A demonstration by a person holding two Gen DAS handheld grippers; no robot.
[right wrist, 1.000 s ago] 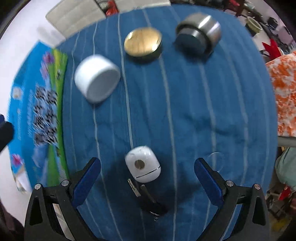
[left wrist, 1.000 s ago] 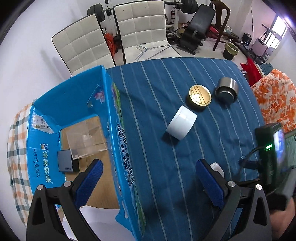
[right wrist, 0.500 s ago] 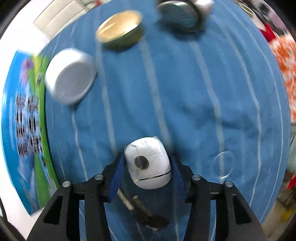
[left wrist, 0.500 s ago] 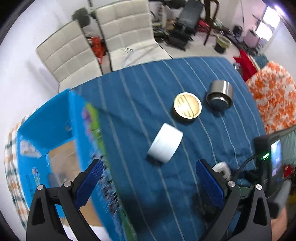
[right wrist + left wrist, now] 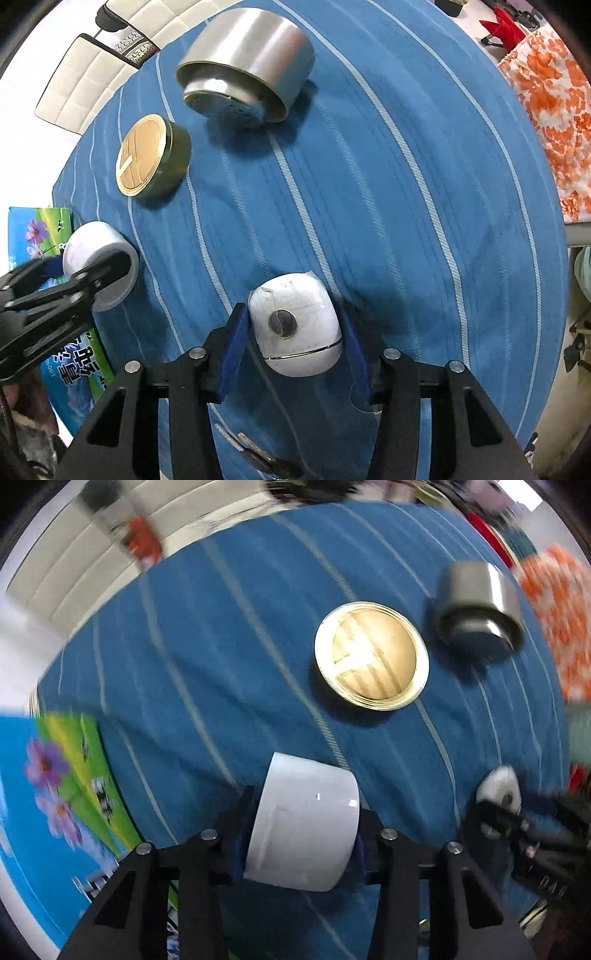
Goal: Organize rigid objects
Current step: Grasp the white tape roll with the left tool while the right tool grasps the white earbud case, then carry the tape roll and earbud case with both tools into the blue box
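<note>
Large Chinese characters 青稞 and a small "100%" printed on the blue box [image 5: 79,369] at the desk's left edge; nothing else legible.

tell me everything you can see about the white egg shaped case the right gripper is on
The white egg-shaped case looks like glossy plastic, rounded, with a thin seam line near its lower end and a round dark metallic disc on its upper face. It lies on the blue striped cloth. The right gripper has just been closing, and its blue pads sit against both sides of the case. Keys lie just behind it.
</note>
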